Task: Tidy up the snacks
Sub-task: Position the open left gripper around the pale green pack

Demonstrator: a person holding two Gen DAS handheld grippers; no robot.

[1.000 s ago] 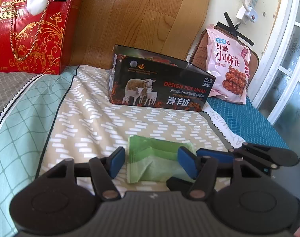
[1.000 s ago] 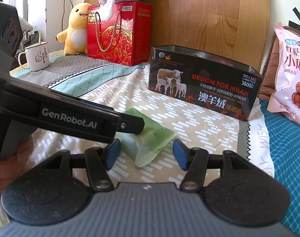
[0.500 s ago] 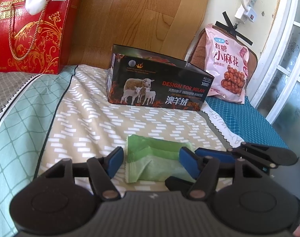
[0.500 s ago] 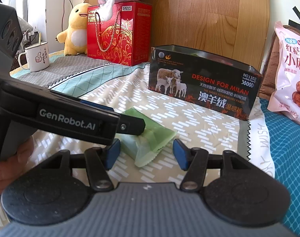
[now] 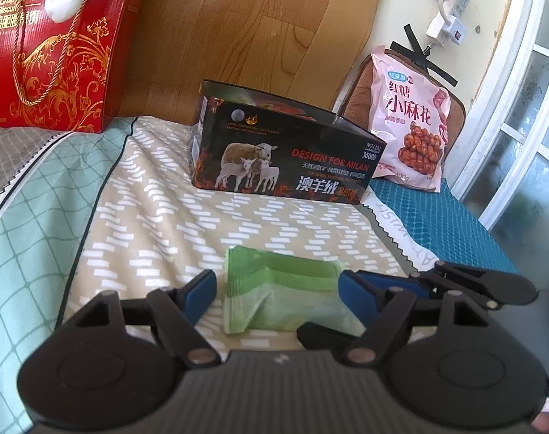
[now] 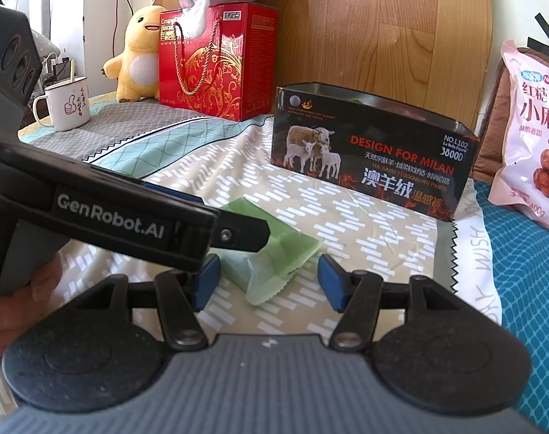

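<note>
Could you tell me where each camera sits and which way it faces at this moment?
Left wrist: on the left gripper, facing forward at the green packet and black box; the right gripper's fingers show alongside.
Right wrist: on the right gripper, facing the same way; the left gripper and hand cross its left.
Shared: packet, box, red gift box, pink bag.

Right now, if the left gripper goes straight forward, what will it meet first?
Most likely the green snack packet, lying on the bed between the open left gripper fingers. Beyond it stands the black sheep box; depth is unclear.
</note>
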